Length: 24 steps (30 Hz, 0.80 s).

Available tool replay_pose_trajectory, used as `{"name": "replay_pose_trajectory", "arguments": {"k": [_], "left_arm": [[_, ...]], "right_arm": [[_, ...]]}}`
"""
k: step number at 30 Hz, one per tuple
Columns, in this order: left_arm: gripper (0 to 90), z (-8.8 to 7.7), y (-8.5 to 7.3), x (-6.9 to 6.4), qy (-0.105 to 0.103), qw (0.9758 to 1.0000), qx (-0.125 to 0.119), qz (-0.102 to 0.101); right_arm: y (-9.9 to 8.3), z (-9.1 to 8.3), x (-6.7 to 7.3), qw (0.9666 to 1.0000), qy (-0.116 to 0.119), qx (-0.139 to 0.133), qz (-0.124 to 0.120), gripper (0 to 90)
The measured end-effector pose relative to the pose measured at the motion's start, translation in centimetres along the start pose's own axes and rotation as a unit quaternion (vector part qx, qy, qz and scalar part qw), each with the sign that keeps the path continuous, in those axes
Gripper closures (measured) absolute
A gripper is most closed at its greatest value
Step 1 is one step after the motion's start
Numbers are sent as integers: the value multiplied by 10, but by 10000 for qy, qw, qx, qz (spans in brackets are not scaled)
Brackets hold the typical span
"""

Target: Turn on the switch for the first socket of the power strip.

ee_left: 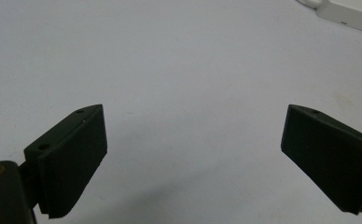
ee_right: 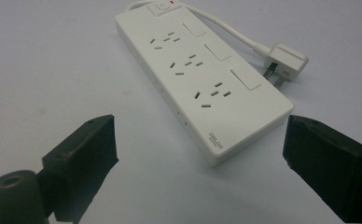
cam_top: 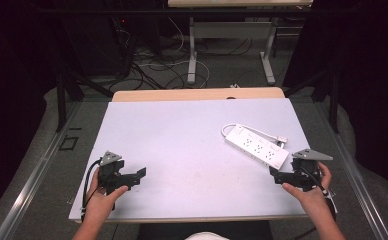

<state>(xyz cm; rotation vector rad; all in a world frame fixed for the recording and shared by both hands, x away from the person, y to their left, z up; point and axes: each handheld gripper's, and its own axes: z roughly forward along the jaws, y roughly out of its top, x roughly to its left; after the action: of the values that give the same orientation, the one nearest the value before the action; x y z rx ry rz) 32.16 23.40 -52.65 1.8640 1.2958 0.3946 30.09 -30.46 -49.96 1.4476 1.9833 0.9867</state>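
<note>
A white power strip lies flat on the white table top at the right, its cord looping to a plug. In the right gripper view the power strip lies just beyond the jaws, sockets up, with its plug beside it. My right gripper is open, a little in front of the strip's near end, holding nothing. My left gripper is open over bare table at the front left. The left gripper view shows its jaws wide apart and a corner of the strip.
The table's front edge runs just behind both hands. Beyond the far edge stand another table's legs and loose cables on the floor. Dark curtains close in both sides.
</note>
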Motion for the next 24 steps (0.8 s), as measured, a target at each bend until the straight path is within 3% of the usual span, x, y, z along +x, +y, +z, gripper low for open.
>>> {"name": "replay_pose_trajectory", "arguments": {"k": [11, 14, 24], "left_arm": [[88, 2, 0, -1, 9, 10000, 49, -70], [88, 2, 0, 0, 11, 10000, 71, 64], [37, 2, -1, -1, 38, 9999, -19, 93]], "right_arm": [[15, 5, 4, 9998, 103, 57, -184, 154], [21, 6, 4, 9996, 146, 80, -235, 163], [43, 9, 0, 9992, 192, 165, -317, 187]]}}
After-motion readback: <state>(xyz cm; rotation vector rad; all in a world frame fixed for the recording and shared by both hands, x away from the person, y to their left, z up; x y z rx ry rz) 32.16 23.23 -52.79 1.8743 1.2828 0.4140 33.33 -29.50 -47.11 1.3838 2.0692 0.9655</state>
